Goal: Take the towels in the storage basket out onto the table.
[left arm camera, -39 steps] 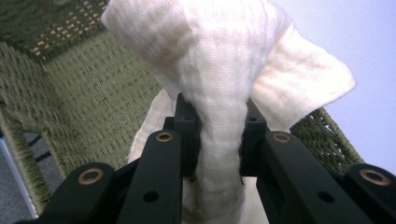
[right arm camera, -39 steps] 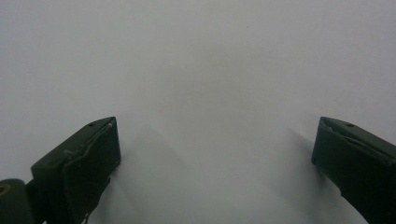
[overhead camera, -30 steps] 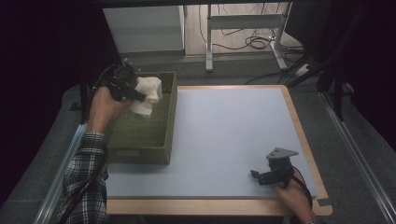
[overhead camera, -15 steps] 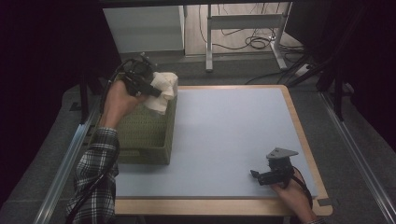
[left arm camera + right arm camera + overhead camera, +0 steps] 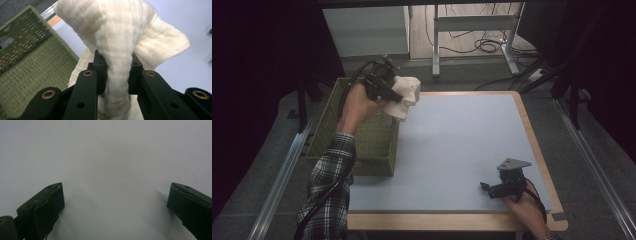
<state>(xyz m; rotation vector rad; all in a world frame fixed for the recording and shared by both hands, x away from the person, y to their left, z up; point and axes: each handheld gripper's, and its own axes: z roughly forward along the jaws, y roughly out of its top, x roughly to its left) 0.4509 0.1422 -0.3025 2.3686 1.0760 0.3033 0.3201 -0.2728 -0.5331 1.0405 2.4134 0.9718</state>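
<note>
Between the black jaws of the left gripper (image 5: pixel 117 75): a bunched cream cloth (image 5: pixel 120 37), pinched tight in a thick fold. Held up in the air, just over the far right corner of the green basket (image 5: pixel 362 135), right at its rim. Hanging loose below the jaws, one flap out to the side over the pale blue mat (image 5: pixel 462 145). Clear of the basket floor already, so the lifting part looks done. Left to do, most likely: bring the cloth away from the basket, put it down on the mat, let go.

Far from the basket, near the front right edge of the mat: the right gripper (image 5: pixel 492 188), jaws wide apart, nothing between them, only bare mat in its own view (image 5: pixel 112 170). Ready to help, maybe with spreading or folding the cloth.
</note>
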